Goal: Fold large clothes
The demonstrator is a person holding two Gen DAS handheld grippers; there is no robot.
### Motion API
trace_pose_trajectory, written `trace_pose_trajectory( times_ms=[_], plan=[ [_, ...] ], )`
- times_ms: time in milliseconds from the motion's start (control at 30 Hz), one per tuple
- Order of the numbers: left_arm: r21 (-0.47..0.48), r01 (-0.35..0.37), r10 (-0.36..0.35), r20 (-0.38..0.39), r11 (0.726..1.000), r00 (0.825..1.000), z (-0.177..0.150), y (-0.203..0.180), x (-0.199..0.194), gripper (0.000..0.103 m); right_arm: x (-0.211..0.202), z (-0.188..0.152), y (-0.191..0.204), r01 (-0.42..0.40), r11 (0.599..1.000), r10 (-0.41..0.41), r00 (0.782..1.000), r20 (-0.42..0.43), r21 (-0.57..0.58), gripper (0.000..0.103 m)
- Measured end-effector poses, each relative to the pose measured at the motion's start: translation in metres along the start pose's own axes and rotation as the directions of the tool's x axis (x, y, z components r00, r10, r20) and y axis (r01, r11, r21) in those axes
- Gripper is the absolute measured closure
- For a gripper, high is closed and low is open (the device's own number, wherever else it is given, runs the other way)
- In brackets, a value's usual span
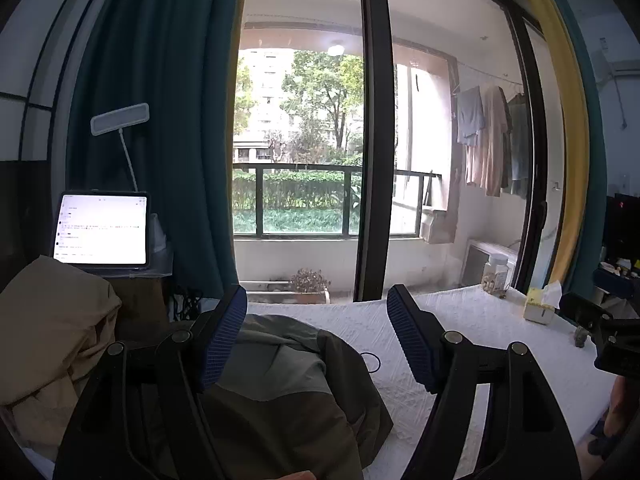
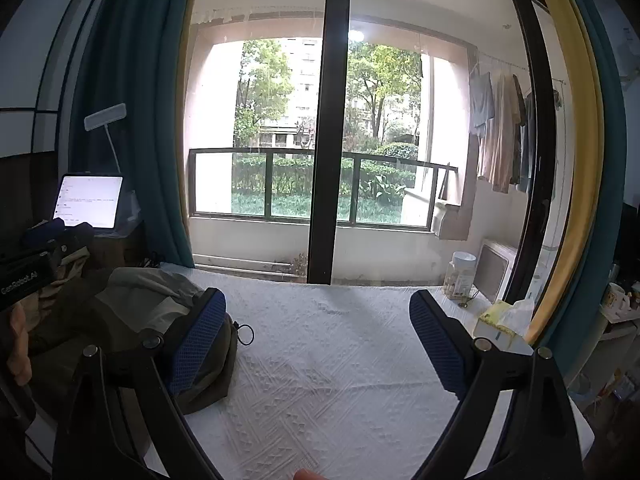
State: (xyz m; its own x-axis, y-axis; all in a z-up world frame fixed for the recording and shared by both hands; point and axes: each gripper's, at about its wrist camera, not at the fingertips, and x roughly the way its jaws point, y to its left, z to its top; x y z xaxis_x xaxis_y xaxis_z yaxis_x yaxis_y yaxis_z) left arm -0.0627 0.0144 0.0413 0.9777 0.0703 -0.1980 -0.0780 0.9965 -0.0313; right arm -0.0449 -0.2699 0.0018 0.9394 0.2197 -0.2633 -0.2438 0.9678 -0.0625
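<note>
The left gripper (image 1: 316, 336), black-armed with blue ribbed rubber pads, stood wide apart and empty above the crumpled olive-and-grey fabric jacket (image 1: 280, 392), gripping none of it. The right gripper (image 2: 318, 344) likewise gaped with nothing between its pads, over the bare white quilted bedspread (image 2: 340, 360); its left pad overlapped the jacket's edge, contact unclear. The jacket lay heaped on the bedspread's left side, a thin black elastic loop (image 2: 245, 334) trailing from it, beside a rumpled beige cloth (image 1: 52, 332).
</note>
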Motion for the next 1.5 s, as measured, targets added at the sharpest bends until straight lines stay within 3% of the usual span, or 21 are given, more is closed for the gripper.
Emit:
trace_pose_trajectory(
  times_ms=[1500],
  plan=[
    [0.01,0.013,-0.013,-0.028,1.0,1.0,-0.009,-0.014,0.009,0.027,0.012,-0.014,-0.017,0.032,0.999,-0.03,0.998,-0.049,0.031,0.01]
  ],
)
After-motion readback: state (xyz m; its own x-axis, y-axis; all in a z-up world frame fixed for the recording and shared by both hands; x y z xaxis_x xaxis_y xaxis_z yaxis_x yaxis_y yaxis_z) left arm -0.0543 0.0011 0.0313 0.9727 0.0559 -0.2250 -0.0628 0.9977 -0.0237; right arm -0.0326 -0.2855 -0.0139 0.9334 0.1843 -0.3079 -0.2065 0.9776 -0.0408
